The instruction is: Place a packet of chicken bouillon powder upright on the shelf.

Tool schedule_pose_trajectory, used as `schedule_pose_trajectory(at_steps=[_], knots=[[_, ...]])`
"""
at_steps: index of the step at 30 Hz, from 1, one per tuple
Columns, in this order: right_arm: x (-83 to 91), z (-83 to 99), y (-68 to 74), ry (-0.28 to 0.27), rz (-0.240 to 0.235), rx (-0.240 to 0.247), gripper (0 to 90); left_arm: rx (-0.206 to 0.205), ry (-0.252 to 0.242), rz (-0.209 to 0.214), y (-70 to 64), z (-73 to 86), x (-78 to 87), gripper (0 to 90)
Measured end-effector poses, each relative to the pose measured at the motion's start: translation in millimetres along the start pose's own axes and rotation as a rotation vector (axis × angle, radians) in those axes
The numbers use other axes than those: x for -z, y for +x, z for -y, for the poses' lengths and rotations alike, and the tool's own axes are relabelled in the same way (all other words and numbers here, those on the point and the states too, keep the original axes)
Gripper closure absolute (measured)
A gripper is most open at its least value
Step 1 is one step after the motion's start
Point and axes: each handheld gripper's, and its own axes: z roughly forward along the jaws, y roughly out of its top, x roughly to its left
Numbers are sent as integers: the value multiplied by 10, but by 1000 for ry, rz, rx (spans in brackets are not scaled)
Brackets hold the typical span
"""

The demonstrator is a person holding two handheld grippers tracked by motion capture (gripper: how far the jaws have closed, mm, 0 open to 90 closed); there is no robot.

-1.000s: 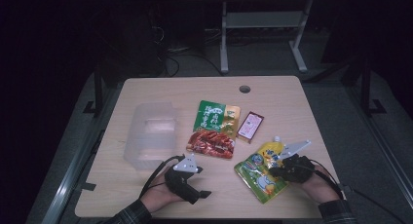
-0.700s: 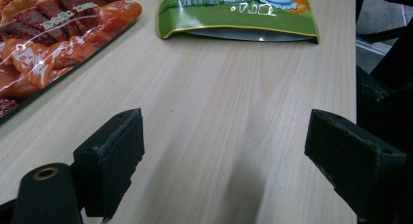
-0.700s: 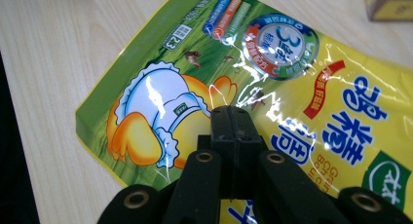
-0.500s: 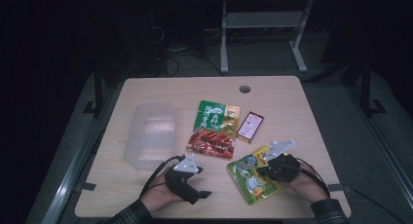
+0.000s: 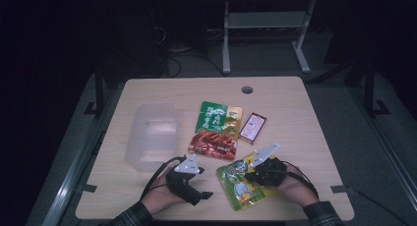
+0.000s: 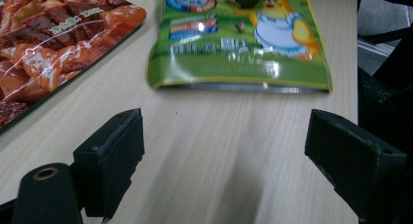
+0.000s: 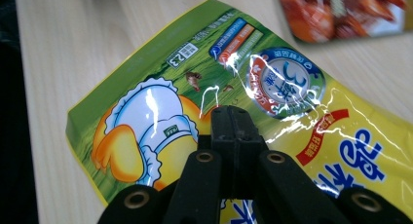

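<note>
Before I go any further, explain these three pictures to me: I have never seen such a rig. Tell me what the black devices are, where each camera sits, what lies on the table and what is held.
There is no robot here. A person sits at a wooden table and holds a hand-operated two-jaw gripper in each hand. One picture comes from a fixed camera above, looking down on the table. The other two come from cameras riding on the grippers, looking along their black jaws.

On the table lie a clear plastic box, a green snack packet, a red snack packet, a small pink box and a yellow-green duck pouch.

The left gripper is open over bare wood and holds nothing. The right gripper has its jaws shut together over the duck pouch; whether they pinch the film cannot be told.
</note>
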Motion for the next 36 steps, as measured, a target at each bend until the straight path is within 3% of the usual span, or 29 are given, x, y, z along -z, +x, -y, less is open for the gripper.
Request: schedule_pose_trajectory(at_steps=[6, 7, 12, 15, 18, 23, 27, 30, 36], knots=[[-162, -201, 204, -2, -51, 83, 900, -13, 0, 3, 4, -6, -2, 139], [-162, -201, 204, -2, -51, 83, 900, 1, -7, 2, -7, -6, -8, 139], [-200, -257, 262, -10, -64, 124, 899, -17, -15, -2, 15, -70, -26, 137], [-100, -192, 214, -44, -44, 68, 897, -19, -22, -5, 42, -141, -68, 137], [77, -59, 140, -73, 13, -45, 876, -18, -23, 1, 79, -213, -129, 137], [280, 144, 95, -98, 74, -133, 898, -31, -14, 11, 128, -367, -290, 137], [457, 366, 94, -119, 115, -170, 898, -48, 12, 24, 164, -485, -456, 138], [481, 439, 134, -106, 119, -183, 899, -64, 33, 37, 188, -558, -573, 150], [491, 583, 266, -77, 116, -192, 899, -48, 66, 57, 230, -594, -745, 204]])
